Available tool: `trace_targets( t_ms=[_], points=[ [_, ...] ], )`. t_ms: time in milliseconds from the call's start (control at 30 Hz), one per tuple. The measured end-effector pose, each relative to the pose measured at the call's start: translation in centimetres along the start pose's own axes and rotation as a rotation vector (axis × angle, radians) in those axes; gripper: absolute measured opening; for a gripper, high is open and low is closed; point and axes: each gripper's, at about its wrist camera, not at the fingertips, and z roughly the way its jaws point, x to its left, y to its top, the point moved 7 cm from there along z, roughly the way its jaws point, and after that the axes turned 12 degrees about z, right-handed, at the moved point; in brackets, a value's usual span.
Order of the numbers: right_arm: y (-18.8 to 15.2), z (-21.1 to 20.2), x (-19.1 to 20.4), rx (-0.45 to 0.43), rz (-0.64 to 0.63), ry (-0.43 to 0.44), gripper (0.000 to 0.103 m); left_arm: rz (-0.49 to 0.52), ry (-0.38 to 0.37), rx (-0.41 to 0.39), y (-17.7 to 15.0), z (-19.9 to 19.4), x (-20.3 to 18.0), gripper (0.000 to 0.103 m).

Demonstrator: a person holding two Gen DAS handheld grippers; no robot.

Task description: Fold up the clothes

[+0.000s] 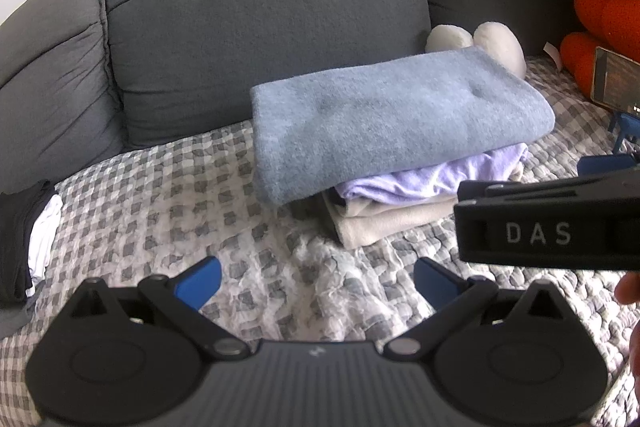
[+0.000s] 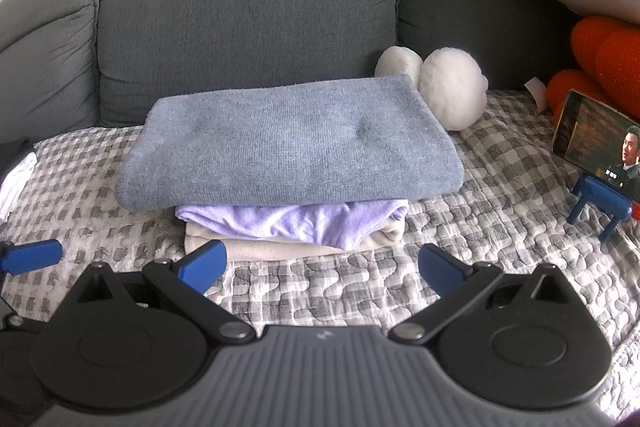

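Stack of three folded clothes (image 2: 288,155) sits mid-seat on the quilt (image 2: 340,291), in front of the sofa backrest (image 2: 248,19). Plush toy (image 2: 448,87) behind the stack's right corner, touching the backrest. Phone (image 2: 596,143) on its stand (image 2: 600,203) far right, pillows (image 2: 600,67) behind it. Another clothes pile (image 1: 24,239) at the quilt's left edge, well apart from the stack. Both grippers in front of the stack, left gripper (image 1: 316,283) left of right gripper (image 2: 322,265).

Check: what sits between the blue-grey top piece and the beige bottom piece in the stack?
A folded lavender garment, sandwiched under the blue-grey piece and over the beige piece; clearest in the right wrist view.
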Motion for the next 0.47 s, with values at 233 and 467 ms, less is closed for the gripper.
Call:
trace_targets(
  t_ms=[233, 467],
  points=[
    [-0.07, 0.07, -0.02, 0.002, -0.002, -0.002, 0.103, -0.002, -0.002, 0.008, -0.08, 0.12, -0.03, 0.102],
    [-0.14, 0.13, -0.05, 0.005, -0.004, -0.005, 0.103, 0.001, -0.001, 0.009, -0.04, 0.11, -0.1, 0.102]
  ],
)
